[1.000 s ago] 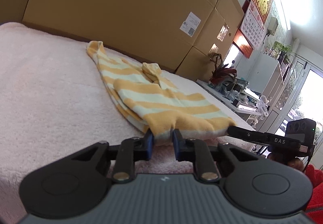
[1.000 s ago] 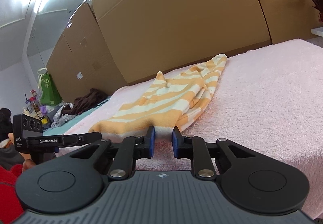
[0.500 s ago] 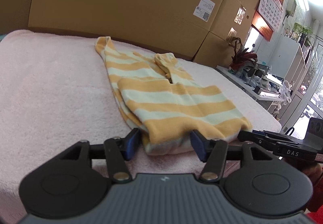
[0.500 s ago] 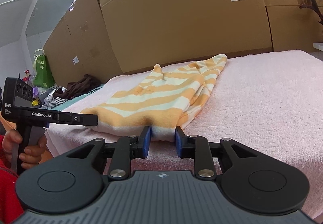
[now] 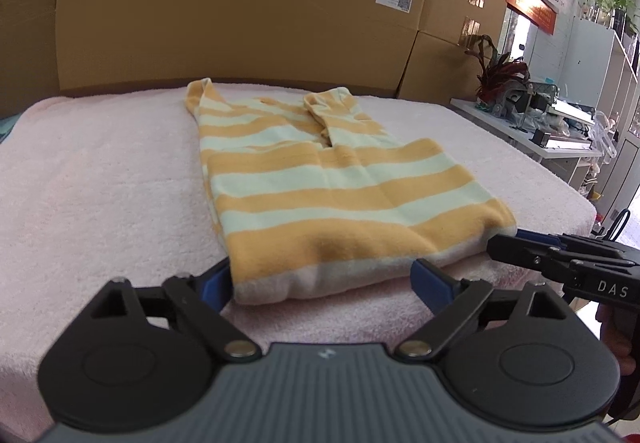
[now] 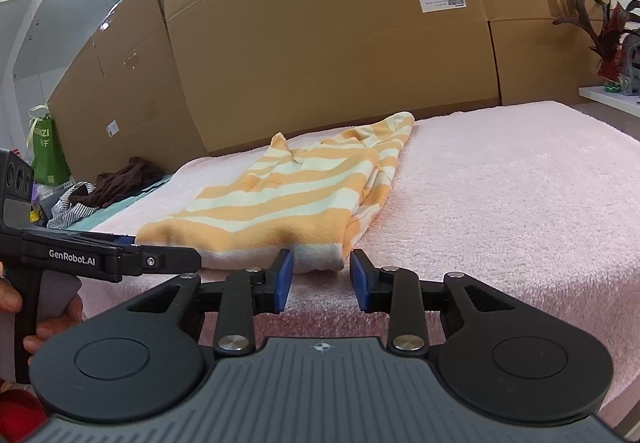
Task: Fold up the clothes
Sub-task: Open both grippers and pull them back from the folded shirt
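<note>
A yellow-and-white striped garment (image 5: 332, 195) lies folded on the pink fleecy cover (image 5: 100, 183), its white hem nearest me. My left gripper (image 5: 323, 283) sits at the hem's left part. Its jaws are opening and stand wide either side of the cloth, with the pads off it. In the right wrist view the same garment (image 6: 288, 199) lies flat. My right gripper (image 6: 322, 275) is at the hem's right corner, jaws opening, a gap between each pad and the cloth. Each gripper shows in the other's view: the right one (image 5: 560, 259), and the left one (image 6: 120, 259) with a hand on its handle.
Tall cardboard boxes (image 5: 240, 3) wall off the far side of the cover. A white shelf with a red-leaved plant (image 5: 500, 75) stands at the right. Dark and striped clothes (image 6: 100, 191) and a green bag (image 6: 46, 151) lie off the cover's left end.
Both grippers have let go of the hem: the left jaws spread wide, the right jaws parted a little. The left gripper swung round to face the garment squarely. The hem now rests flat.
</note>
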Demonstrator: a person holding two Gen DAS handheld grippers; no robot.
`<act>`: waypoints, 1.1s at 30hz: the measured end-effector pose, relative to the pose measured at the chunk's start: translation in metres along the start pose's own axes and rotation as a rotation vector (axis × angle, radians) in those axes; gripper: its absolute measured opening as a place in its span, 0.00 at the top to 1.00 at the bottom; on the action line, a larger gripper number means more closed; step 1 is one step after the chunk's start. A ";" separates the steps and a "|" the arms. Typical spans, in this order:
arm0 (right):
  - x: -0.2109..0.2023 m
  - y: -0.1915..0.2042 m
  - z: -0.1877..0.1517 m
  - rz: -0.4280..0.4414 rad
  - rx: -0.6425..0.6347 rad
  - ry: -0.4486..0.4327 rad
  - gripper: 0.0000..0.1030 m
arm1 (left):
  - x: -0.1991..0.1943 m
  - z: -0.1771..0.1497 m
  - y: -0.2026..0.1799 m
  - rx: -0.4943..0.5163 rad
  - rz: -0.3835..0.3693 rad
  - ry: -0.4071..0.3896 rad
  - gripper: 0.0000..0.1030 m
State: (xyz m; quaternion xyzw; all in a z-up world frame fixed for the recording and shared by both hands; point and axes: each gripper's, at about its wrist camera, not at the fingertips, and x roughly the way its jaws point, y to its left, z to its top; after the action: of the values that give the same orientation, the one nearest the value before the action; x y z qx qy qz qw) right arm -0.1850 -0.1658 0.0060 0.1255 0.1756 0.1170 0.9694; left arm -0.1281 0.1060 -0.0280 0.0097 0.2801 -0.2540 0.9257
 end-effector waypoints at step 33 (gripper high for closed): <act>0.039 0.025 0.010 -0.087 -0.070 -0.072 0.91 | -0.028 -0.015 -0.016 0.042 0.249 -0.070 0.01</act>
State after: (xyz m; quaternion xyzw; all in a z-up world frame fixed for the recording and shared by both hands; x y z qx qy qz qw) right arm -0.1501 -0.1340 0.0102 0.0881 0.1419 0.0764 0.9830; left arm -0.1635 0.1077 -0.0241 0.0549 0.2387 -0.1432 0.9589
